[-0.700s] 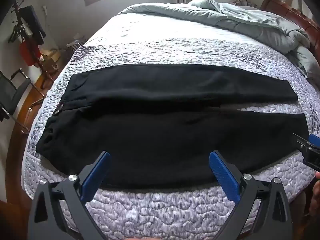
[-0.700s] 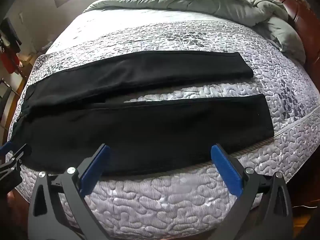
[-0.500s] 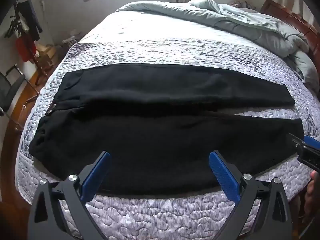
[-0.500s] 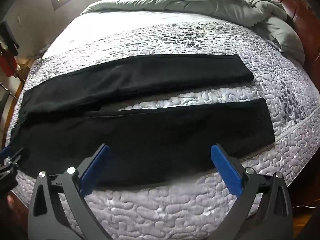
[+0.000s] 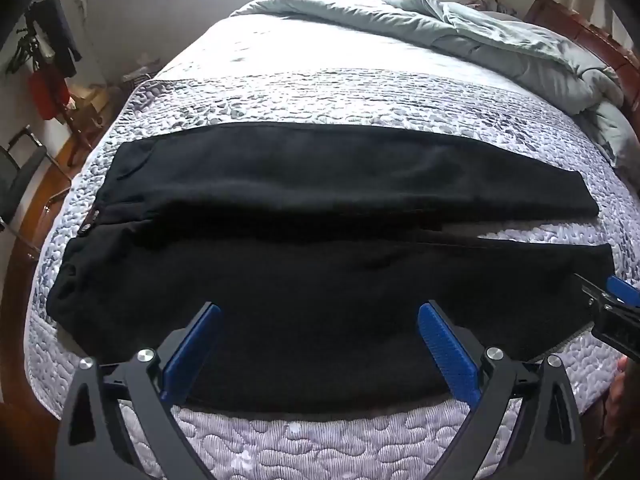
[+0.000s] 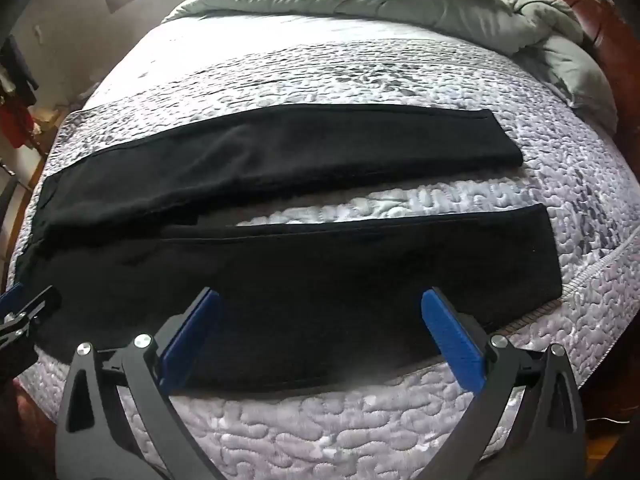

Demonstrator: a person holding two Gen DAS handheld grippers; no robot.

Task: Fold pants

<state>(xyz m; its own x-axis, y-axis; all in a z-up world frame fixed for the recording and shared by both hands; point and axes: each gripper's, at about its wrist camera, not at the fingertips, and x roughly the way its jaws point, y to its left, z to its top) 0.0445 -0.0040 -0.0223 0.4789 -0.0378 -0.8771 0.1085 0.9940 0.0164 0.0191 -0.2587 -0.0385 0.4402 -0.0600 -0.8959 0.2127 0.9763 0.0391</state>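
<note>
Both grippers have eased in over the near leg of the black fabric pants (image 5: 320,216), spread flat on the grey quilted bed (image 5: 360,92). Left gripper (image 5: 320,344) and right gripper (image 6: 320,336) stay spread wide, gripping nothing.

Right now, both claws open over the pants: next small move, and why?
Probably lower both claws onto the near leg's front edge and close. The black pants lie flat, legs apart; left claw and right claw hold nothing.
</note>
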